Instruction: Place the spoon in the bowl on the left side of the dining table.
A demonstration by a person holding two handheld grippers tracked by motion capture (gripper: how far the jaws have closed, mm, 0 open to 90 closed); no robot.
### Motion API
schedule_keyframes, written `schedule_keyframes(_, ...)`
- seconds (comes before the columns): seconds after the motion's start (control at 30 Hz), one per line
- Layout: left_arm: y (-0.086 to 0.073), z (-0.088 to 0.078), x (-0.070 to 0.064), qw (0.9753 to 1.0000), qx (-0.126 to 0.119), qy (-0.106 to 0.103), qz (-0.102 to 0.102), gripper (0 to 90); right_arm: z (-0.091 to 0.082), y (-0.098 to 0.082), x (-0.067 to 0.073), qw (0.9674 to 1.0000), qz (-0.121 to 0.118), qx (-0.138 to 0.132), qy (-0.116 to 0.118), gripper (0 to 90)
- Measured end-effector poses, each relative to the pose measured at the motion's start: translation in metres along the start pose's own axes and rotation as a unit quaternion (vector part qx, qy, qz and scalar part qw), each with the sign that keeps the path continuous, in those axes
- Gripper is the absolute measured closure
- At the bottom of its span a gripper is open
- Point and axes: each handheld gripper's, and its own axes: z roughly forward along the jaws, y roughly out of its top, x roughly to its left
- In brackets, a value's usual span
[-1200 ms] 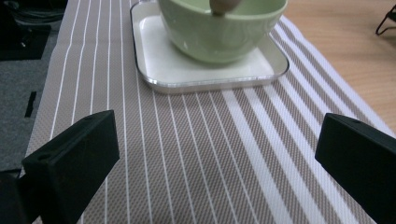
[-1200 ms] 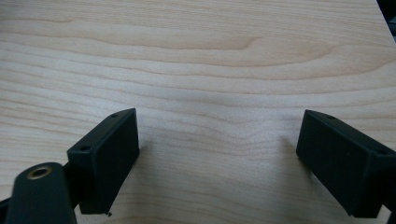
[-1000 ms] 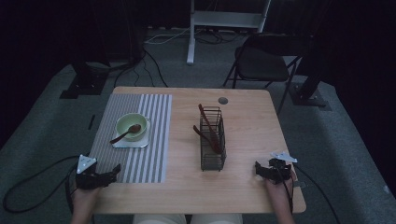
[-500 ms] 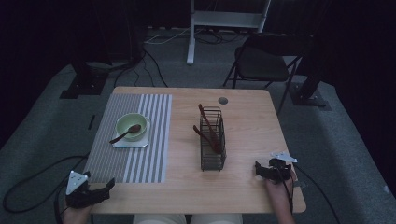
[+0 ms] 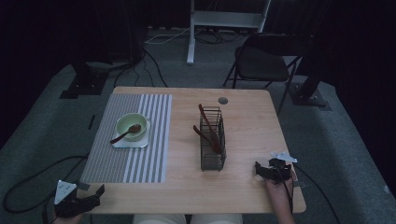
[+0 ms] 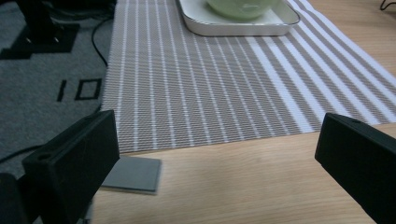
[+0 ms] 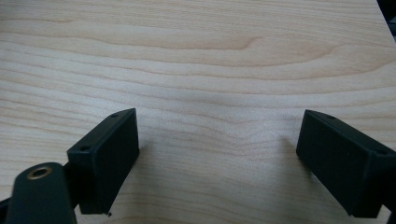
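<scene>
We hold left gripper (image 5: 86, 198) lower left, right gripper (image 5: 266, 170) lower right, both wide apart, empty. Spoon (image 5: 125, 134) rests in green bowl (image 5: 131, 124), left of centre; wire caddy (image 5: 212, 139) centre holds utensils. Nothing grasped yet; we judge work at start or finished.

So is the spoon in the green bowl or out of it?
In. The spoon rests with its head inside the green bowl, handle sticking out over the rim.

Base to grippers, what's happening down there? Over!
Left gripper open, empty, at table's near-left corner. Right gripper open, empty, low over bare wood. Green bowl with spoon untouched on its tray. Nothing in the way.
</scene>
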Motion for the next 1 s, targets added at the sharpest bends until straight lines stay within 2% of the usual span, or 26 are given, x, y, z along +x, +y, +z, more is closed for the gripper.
schedule_keyframes(0.07,-0.005,-0.002,0.004,0.9998,0.003,0.018,0.0,0.0,0.0,0.0,0.0,1.0,0.0,0.0,0.0,12.4)
schedule_keyframes(0.2,-0.013,-0.006,0.013,0.9993,0.003,0.021,-0.031,0.0,0.0,0.0,0.0,1.0,0.0,0.0,0.0,12.4)
schedule_keyframes(0.33,-0.017,-0.01,0.017,0.9988,0.003,0.032,-0.037,0.0,0.0,0.0,0.0,1.0,0.0,0.0,0.0,12.4)
schedule_keyframes(0.37,-0.02,-0.012,0.02,0.9982,0.008,0.043,-0.041,0.0,0.0,0.0,0.0,1.0,0.0,0.0,0.0,12.4)
schedule_keyframes(0.43,-0.022,-0.014,0.023,0.9973,0.008,0.052,-0.051,0.0,0.0,0.0,0.0,1.0,0.0,0.0,0.0,12.4)
schedule_keyframes(0.57,-0.029,-0.021,0.03,0.9942,0.011,0.069,-0.082,0.0,0.0,0.0,0.0,1.0,0.0,0.0,0.0,12.4)
schedule_keyframes(0.7,-0.033,-0.027,0.035,0.9892,0.009,0.095,-0.112,0.0,0.0,0.0,0.0,1.0,0.0,0.0,0.0,12.4)
schedule_keyframes(0.73,-0.033,-0.027,0.035,0.9892,0.009,0.095,-0.112,0.0,0.0,0.0,0.0,1.0,0.0,0.0,0.0,12.4)
schedule_keyframes(0.77,-0.033,-0.029,0.037,0.9876,0.005,0.1,-0.121,0.0,0.0,0.0,0.0,1.0,0.0,0.0,0.0,12.4)
schedule_keyframes(0.8,-0.034,-0.03,0.038,0.987,0.003,0.1,-0.126,0.0,0.0,0.0,0.0,1.0,0.0,0.0,0.0,12.4)
schedule_keyframes(0.87,-0.033,-0.03,0.037,0.9875,0.003,0.096,-0.126,0.0,0.0,0.0,0.0,1.0,0.0,0.0,0.0,12.4)
schedule_keyframes(0.93,-0.031,-0.029,0.034,0.9888,0.007,0.096,-0.114,0.0,0.0,0.0,0.0,1.0,0.0,0.0,0.001,12.4)
schedule_keyframes(1.0,-0.027,-0.028,0.029,0.9904,0.0,0.087,-0.108,0.0,0.0,0.0,0.0,1.0,-0.001,0.0,0.001,12.4)
